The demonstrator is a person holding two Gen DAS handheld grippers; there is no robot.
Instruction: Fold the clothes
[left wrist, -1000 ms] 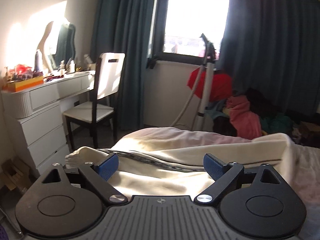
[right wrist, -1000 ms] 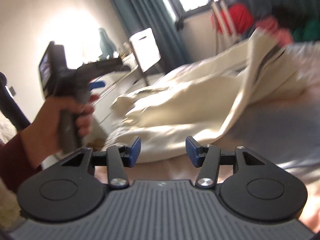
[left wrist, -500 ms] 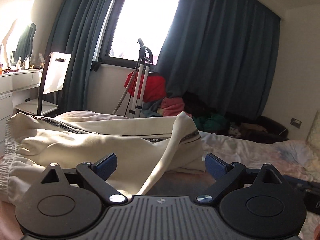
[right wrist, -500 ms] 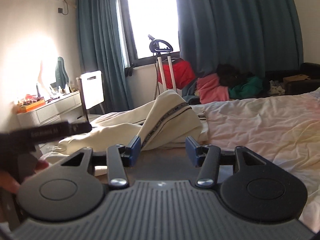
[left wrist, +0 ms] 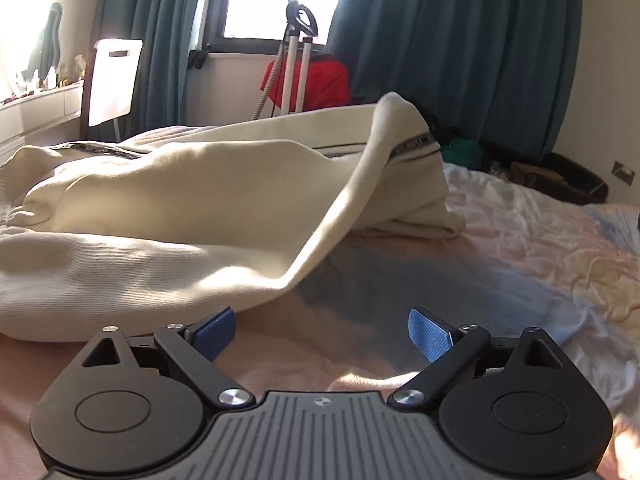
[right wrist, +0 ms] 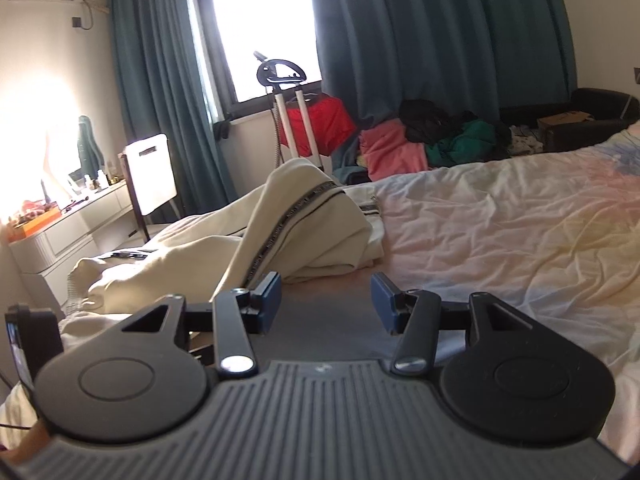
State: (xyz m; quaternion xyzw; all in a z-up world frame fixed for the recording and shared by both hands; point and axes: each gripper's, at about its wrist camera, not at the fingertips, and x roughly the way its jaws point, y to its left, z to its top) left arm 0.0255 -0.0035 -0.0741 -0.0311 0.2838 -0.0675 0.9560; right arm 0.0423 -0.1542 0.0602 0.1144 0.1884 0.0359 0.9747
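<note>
A cream garment (left wrist: 168, 208) with a dark patterned side stripe lies rumpled on the bed (left wrist: 520, 264), one part standing up in a peak. In the right wrist view the same cream garment (right wrist: 320, 236) lies ahead and to the left. My left gripper (left wrist: 322, 332) is open, low over the sheet, just short of the garment's near edge. Nothing is between its blue pads. My right gripper (right wrist: 326, 300) is open too, empty, with the garment's striped fold just beyond its left finger. A corner of the left gripper's body (right wrist: 28, 340) shows at the far left.
Behind the bed stand a garment steamer (right wrist: 288, 120) with a red cloth, a heap of clothes (right wrist: 420, 140), and dark curtains (right wrist: 440, 40) by the window. A white chair (right wrist: 150, 178) and dresser (right wrist: 68, 228) are at the left. Wrinkled pale sheet spreads to the right.
The left gripper swung right from facing the dresser and sank close to the sheet by the garment. The right view turned from the lifted garment to level across the bed. The garment dropped.
</note>
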